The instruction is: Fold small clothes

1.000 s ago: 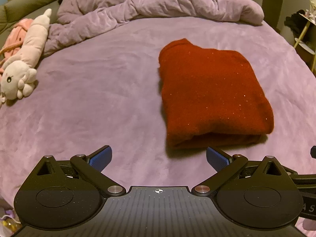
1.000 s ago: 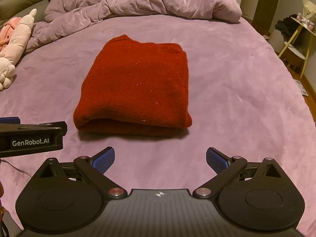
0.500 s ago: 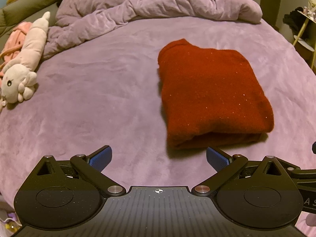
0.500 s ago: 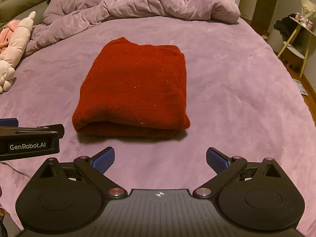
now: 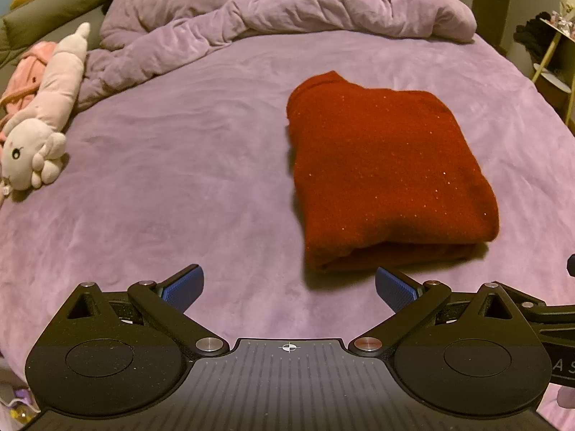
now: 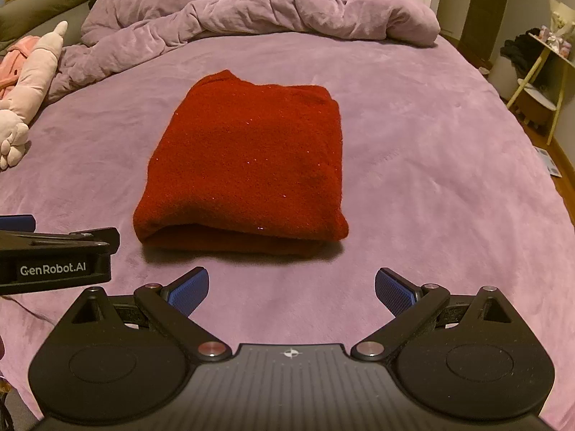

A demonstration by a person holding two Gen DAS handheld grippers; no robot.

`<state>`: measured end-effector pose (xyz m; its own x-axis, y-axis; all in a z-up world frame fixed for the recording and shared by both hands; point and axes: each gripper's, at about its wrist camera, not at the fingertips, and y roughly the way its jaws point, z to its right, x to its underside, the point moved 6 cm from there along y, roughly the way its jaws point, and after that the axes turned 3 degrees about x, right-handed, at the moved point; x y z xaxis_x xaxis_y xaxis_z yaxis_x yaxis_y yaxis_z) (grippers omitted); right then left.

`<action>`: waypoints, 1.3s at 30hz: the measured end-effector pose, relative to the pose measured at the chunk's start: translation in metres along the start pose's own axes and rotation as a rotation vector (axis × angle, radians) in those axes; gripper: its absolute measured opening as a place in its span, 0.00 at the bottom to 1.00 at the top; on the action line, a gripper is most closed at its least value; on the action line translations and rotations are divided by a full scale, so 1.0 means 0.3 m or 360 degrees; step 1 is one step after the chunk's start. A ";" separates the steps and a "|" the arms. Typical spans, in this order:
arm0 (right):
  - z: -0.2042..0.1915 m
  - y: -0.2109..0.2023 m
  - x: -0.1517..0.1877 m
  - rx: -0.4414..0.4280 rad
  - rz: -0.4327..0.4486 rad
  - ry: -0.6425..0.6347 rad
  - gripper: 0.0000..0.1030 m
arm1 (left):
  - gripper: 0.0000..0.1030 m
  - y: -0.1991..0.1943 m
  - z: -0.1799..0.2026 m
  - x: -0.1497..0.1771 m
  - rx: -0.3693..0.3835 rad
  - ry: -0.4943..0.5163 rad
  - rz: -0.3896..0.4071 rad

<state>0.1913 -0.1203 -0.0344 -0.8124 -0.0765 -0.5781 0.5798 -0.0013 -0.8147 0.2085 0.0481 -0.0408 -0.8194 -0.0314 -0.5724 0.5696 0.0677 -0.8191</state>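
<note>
A dark red knitted garment (image 5: 388, 172) lies folded into a thick rectangle on the purple bed; it also shows in the right wrist view (image 6: 248, 165). My left gripper (image 5: 289, 289) is open and empty, held above the sheet just short of the garment's near left corner. My right gripper (image 6: 291, 289) is open and empty, a little back from the garment's near folded edge. The left gripper's body (image 6: 54, 258) shows at the left edge of the right wrist view.
A rumpled purple duvet (image 5: 287, 10) lies across the head of the bed. A pink plush toy (image 5: 43, 107) lies at the left edge. A small shelf stand (image 6: 539, 82) with objects is off the bed's right side.
Both grippers have drawn back slightly from the folded garment and stay open. The garment has not moved.
</note>
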 end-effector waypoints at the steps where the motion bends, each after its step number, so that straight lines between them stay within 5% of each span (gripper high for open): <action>1: -0.001 0.000 -0.001 0.0001 0.0001 -0.0002 0.96 | 1.00 0.001 0.000 0.000 0.0001 0.0001 -0.0001; 39: 0.010 0.016 0.019 -0.0001 0.0002 0.0027 0.96 | 1.00 0.011 0.029 0.018 -0.0004 0.0113 -0.0005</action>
<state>0.1898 -0.1236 -0.0415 -0.8124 -0.0599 -0.5800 0.5810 -0.0003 -0.8139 0.2065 0.0394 -0.0470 -0.8236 0.0392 -0.5658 0.5671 0.0701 -0.8207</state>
